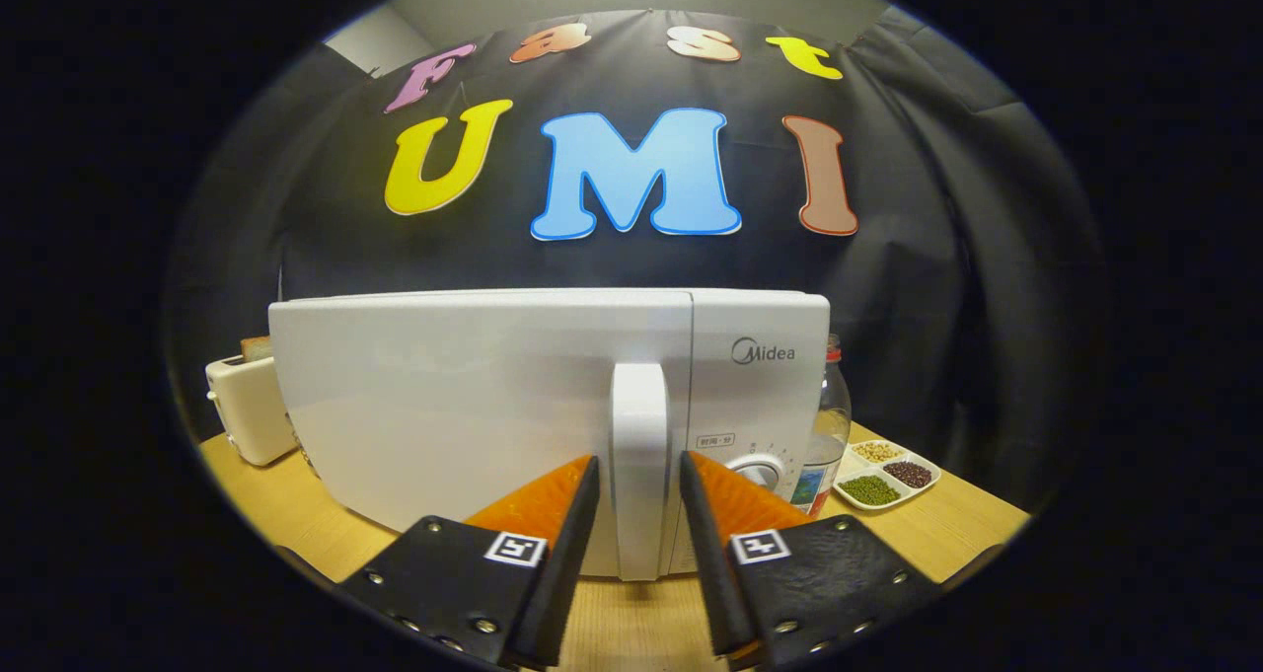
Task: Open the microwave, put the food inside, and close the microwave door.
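At 12 o'clock of the gripper [638,470], the shut microwave [513,396]; its handle [639,455] stands between released jaws, untouched.

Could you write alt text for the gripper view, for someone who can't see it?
The open gripper straddles the vertical door handle of a closed white microwave on a wooden table, with a toaster, bottle and bean tray alongside.
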Action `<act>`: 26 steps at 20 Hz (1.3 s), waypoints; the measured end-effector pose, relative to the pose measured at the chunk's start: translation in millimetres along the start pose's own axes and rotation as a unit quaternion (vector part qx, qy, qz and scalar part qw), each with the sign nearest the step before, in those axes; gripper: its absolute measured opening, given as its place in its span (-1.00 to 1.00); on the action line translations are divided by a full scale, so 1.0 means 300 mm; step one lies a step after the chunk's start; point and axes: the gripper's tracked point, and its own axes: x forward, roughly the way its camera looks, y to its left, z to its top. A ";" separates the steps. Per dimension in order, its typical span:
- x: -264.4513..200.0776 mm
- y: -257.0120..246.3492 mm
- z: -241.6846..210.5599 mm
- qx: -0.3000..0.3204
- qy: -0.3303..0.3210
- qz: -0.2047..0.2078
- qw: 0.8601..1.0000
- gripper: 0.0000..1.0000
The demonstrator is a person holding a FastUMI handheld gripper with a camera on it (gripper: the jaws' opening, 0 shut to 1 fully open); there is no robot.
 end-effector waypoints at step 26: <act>-0.197 0.054 -0.026 0.008 0.035 0.083 0.996 -0.85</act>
